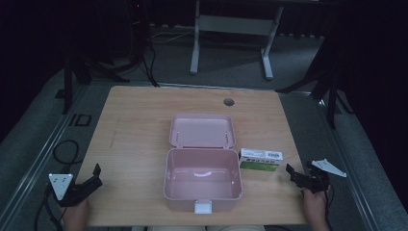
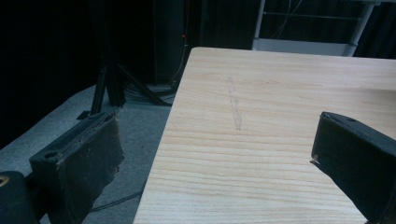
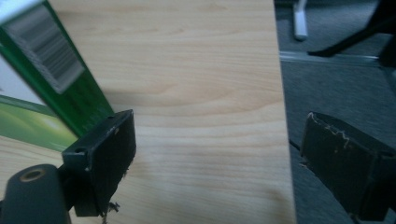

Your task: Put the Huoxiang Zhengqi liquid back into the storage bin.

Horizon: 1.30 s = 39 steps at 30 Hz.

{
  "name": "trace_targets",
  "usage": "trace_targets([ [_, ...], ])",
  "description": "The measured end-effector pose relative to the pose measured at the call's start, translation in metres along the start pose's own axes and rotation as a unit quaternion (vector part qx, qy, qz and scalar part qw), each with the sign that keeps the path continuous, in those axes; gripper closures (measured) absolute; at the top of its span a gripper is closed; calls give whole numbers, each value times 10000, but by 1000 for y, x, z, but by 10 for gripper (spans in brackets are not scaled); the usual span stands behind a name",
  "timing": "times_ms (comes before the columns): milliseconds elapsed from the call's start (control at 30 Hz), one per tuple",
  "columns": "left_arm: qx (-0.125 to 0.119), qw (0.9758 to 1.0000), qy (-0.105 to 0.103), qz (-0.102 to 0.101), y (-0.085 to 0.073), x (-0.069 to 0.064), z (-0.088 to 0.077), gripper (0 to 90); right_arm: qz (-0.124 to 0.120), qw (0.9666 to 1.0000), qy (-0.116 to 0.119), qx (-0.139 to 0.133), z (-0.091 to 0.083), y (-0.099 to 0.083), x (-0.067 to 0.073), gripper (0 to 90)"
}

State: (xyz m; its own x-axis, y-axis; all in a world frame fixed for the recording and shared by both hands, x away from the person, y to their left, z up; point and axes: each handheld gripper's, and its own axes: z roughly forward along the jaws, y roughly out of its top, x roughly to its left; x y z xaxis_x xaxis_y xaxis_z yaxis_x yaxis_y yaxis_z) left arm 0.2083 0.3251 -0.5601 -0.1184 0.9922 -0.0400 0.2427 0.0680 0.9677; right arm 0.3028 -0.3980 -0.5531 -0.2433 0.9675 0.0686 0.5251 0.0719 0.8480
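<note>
Near edge, left to right: left gripper (image 1: 89,185) sat at the table's (image 1: 134,120) left near corner, jaws apart, nothing between them. Pink case (image 1: 203,179) lay centre, lid thrown back toward the far side. Green-and-white carton (image 1: 260,159) lay just right of it. Right gripper (image 1: 299,176) hovered nearby, jaws wide, empty. Risk: an off-centre approach could shove the carton against the case.
</note>
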Motion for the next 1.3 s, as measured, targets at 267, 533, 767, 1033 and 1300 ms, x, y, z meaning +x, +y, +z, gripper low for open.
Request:
trace_targets([
  [267, -6, 9999, -59, -146, 0, 3, 0, 22, -269, 9988, 402, 125, 0, 0, 2, 103],
  [533, -6, 9999, -76, -110, 0, 3, 0, 21, -658, 9936, 809, 428, -3, 2, 3, 104],
  [767, 2, 9999, -96, -92, 0, 2, 0, 22, -1324, 9758, 1388, 1053, -11, 7, 3, 103],
  [1033, 19, 9999, -116, -64, 0, 2, 0, 21, -2015, 9377, 2104, 1891, -15, 10, 12, 104],
  [1300, 15, 9999, -119, -76, 0, 2, 0, 22, -2656, 8991, 2441, 2479, -16, 13, 32, 121],
])
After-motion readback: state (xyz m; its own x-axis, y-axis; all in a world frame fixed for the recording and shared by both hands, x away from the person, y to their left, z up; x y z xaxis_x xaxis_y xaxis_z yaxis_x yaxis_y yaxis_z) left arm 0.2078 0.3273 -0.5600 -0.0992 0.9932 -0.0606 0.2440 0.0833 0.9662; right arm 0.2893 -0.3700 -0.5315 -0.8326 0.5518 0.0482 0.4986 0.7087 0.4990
